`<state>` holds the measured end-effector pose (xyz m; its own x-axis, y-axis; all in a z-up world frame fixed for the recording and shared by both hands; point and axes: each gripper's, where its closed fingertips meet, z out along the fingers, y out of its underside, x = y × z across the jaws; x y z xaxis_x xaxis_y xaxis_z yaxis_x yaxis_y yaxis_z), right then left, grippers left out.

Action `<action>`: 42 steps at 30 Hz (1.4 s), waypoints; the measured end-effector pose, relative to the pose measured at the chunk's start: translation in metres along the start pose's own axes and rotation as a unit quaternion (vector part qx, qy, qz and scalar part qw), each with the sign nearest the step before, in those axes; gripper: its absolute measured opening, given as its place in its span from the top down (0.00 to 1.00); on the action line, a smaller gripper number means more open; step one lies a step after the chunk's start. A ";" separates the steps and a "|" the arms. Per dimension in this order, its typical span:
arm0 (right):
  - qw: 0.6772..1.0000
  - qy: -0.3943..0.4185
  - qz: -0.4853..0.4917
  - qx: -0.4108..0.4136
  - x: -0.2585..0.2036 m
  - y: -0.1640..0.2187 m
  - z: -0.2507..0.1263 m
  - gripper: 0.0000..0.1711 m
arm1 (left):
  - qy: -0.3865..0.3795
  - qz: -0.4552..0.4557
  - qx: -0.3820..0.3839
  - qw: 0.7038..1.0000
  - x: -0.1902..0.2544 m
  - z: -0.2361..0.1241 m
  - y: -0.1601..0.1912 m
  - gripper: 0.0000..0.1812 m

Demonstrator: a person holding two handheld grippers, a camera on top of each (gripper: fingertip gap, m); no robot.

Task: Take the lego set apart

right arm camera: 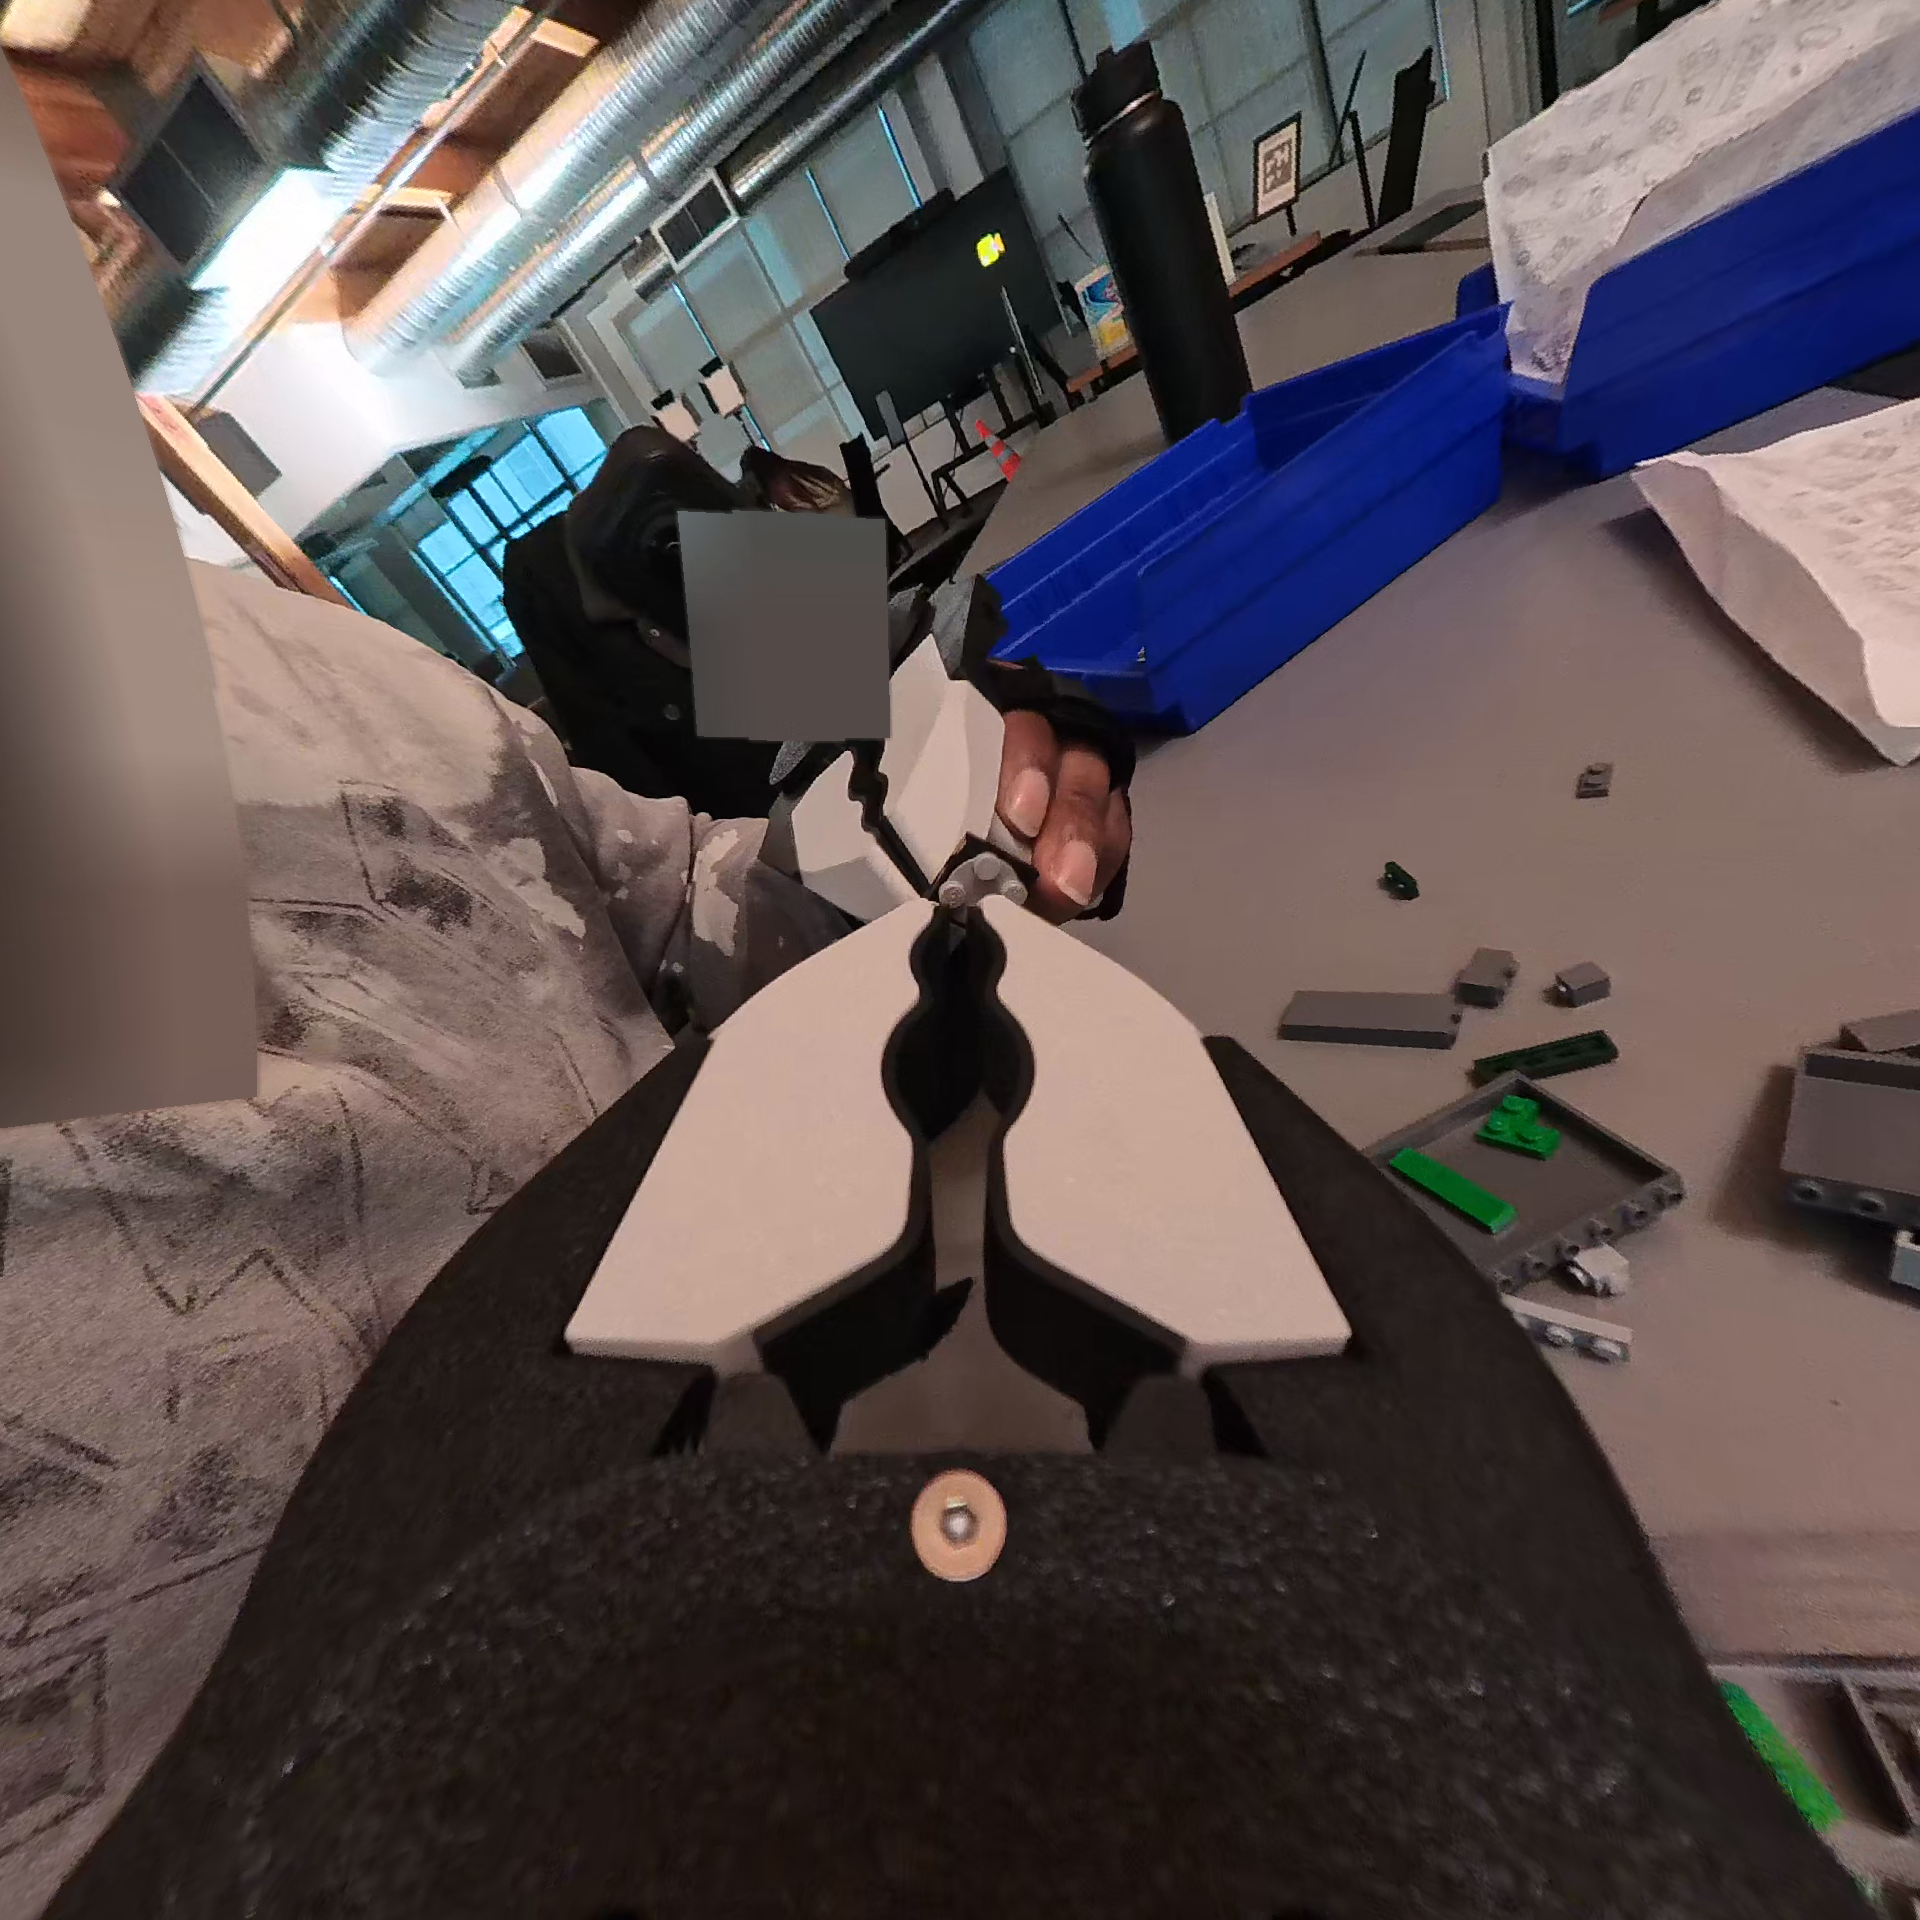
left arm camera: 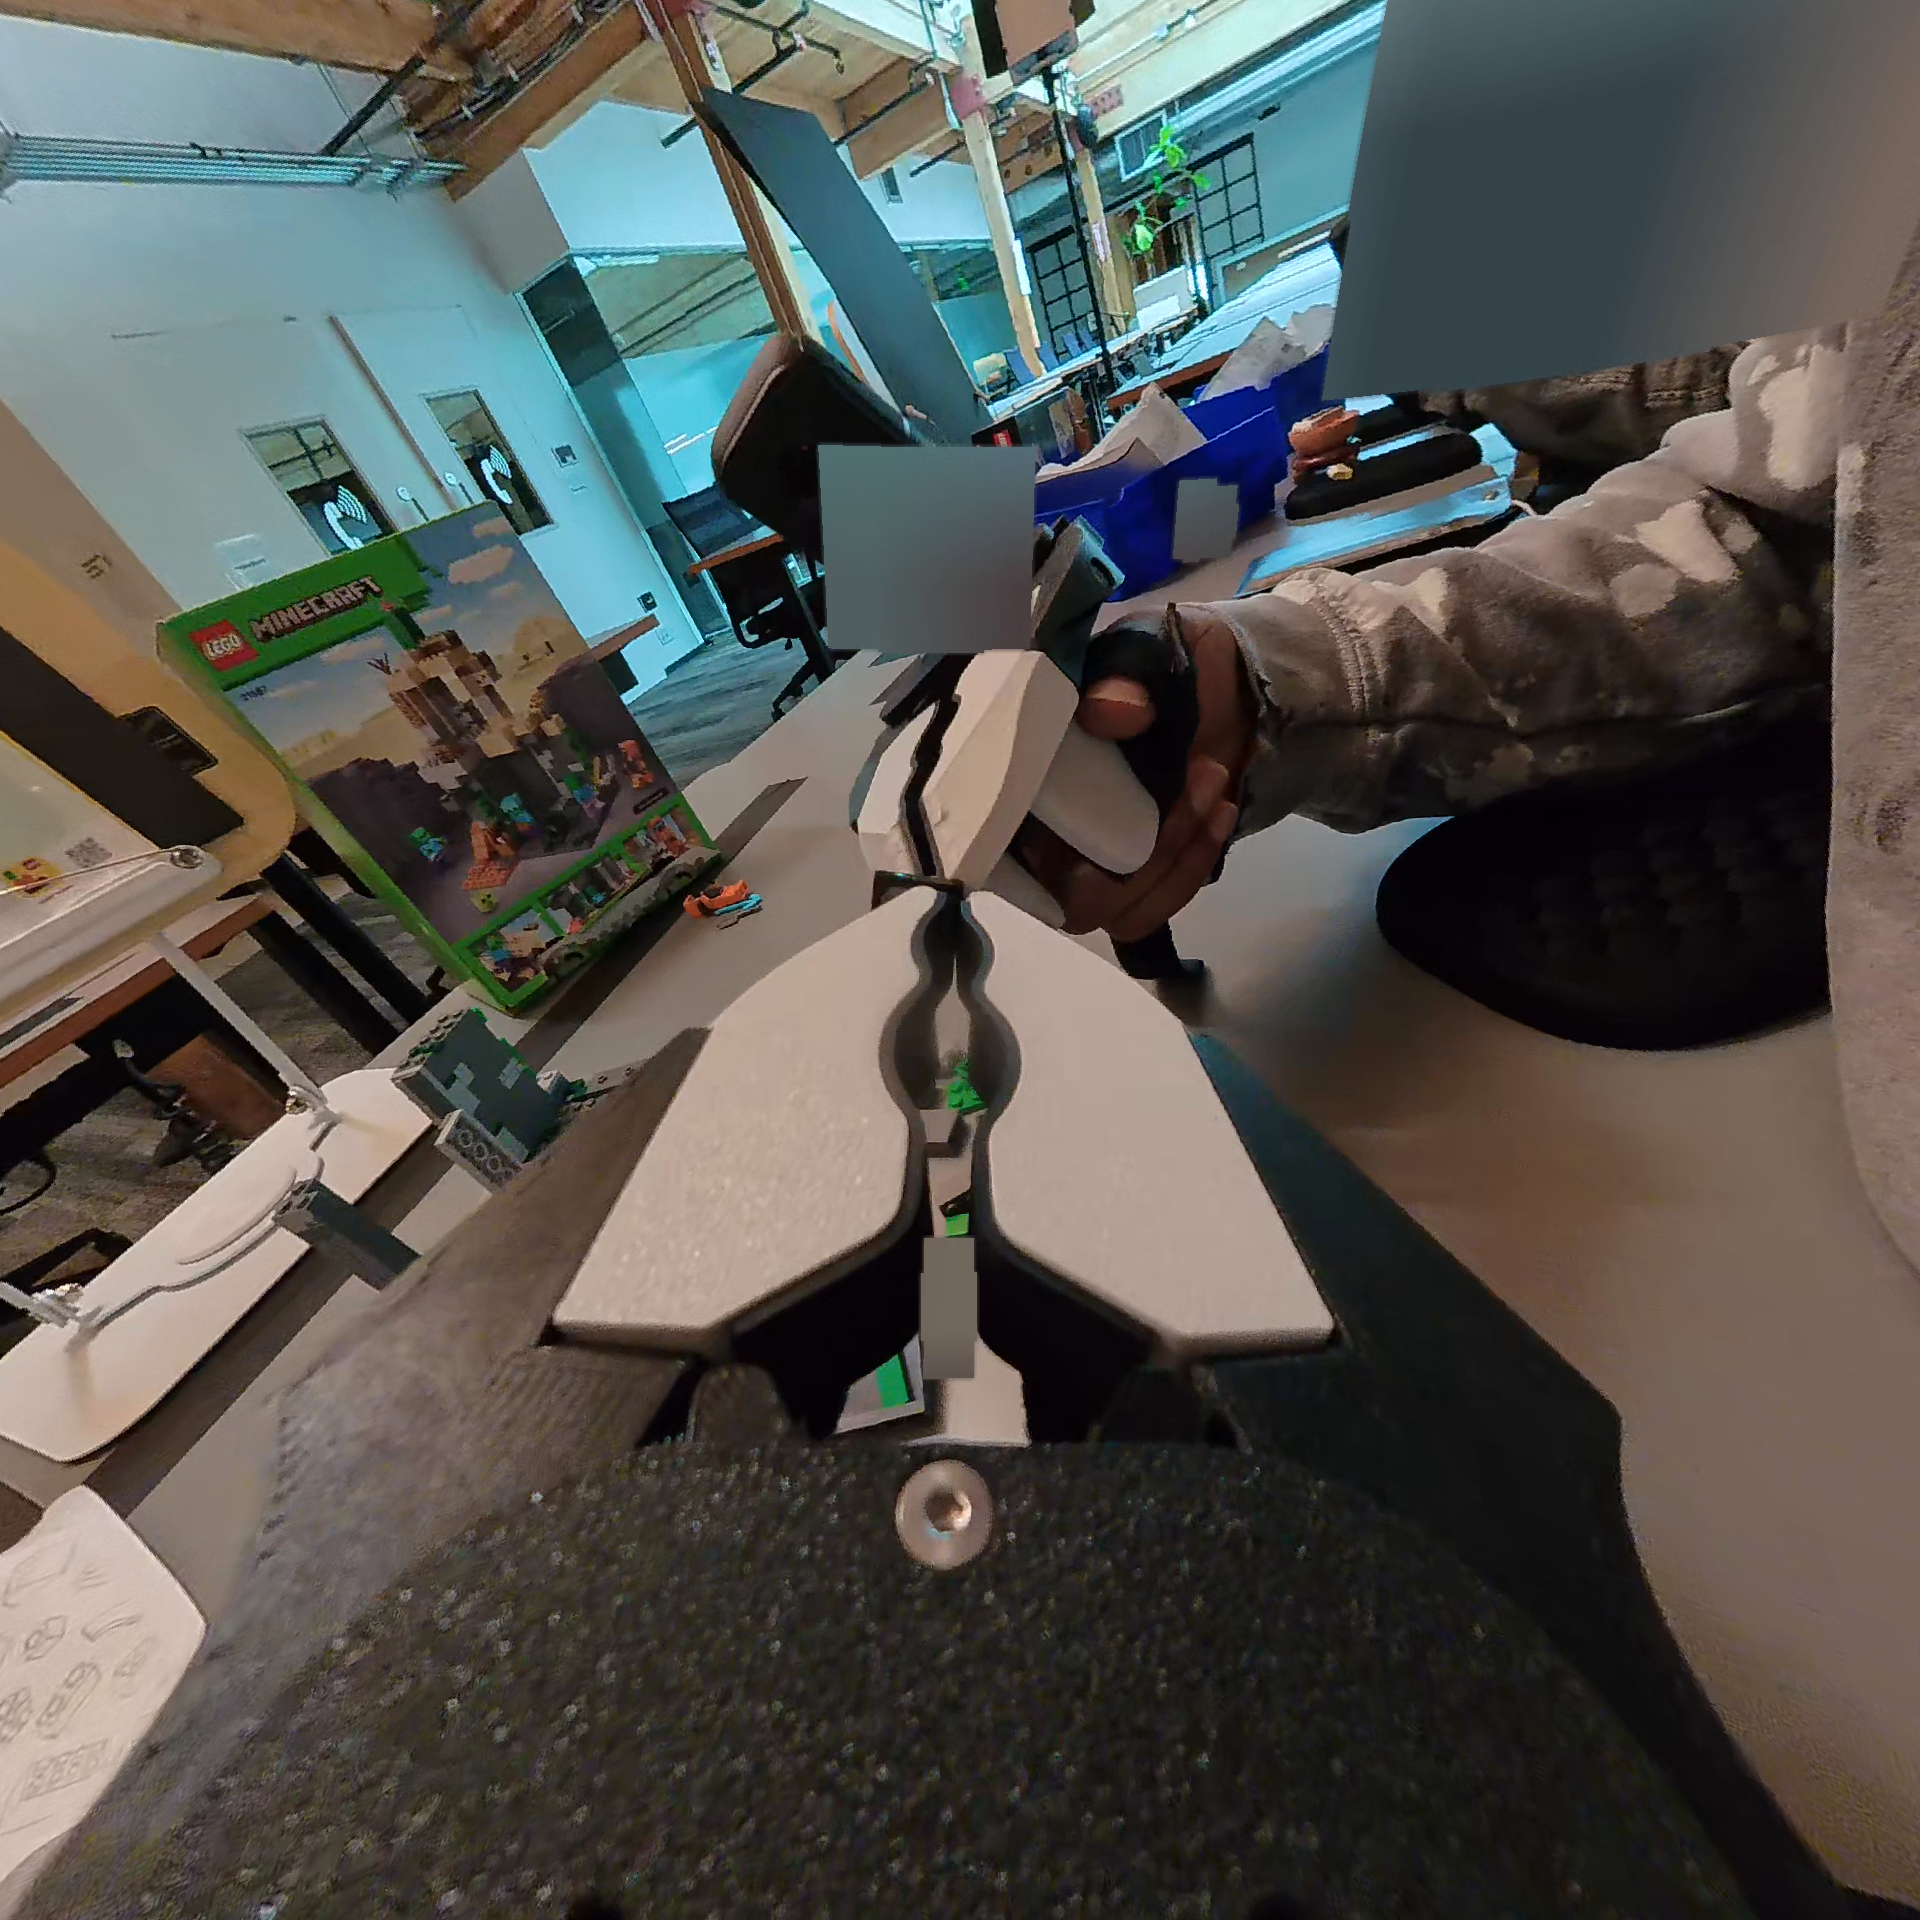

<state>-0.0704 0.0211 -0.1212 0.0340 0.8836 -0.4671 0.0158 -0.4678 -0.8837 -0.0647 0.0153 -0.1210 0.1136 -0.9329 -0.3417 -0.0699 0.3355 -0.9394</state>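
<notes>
Between the two tip-to-tip grippers, above the grey tabletop (right arm camera: pixel 1455 727), sits a small light-grey studded Lego piece (right arm camera: pixel 980 886). The right gripper (right arm camera: pixel 961 914) has its jaws nearly closed, pinching one edge; the left gripper (left arm camera: pixel 951 902), likewise closed, clamps the other. Beyond lie loose grey and green bricks (right arm camera: pixel 1496 1164), then blue plastic bins (right arm camera: pixel 1299 540).
</notes>
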 end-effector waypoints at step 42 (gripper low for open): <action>0.997 0.062 -0.043 0.014 0.016 -0.001 -0.002 0.93 | 0.021 -0.208 0.043 0.977 -0.017 0.000 -0.001 0.99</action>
<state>-0.0682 0.0354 -0.1281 0.1574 0.9103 -0.3829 -0.0041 -0.3872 -0.9220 -0.0671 0.0310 -0.1145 0.0742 -0.9948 0.0693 0.0584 -0.0650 -0.9962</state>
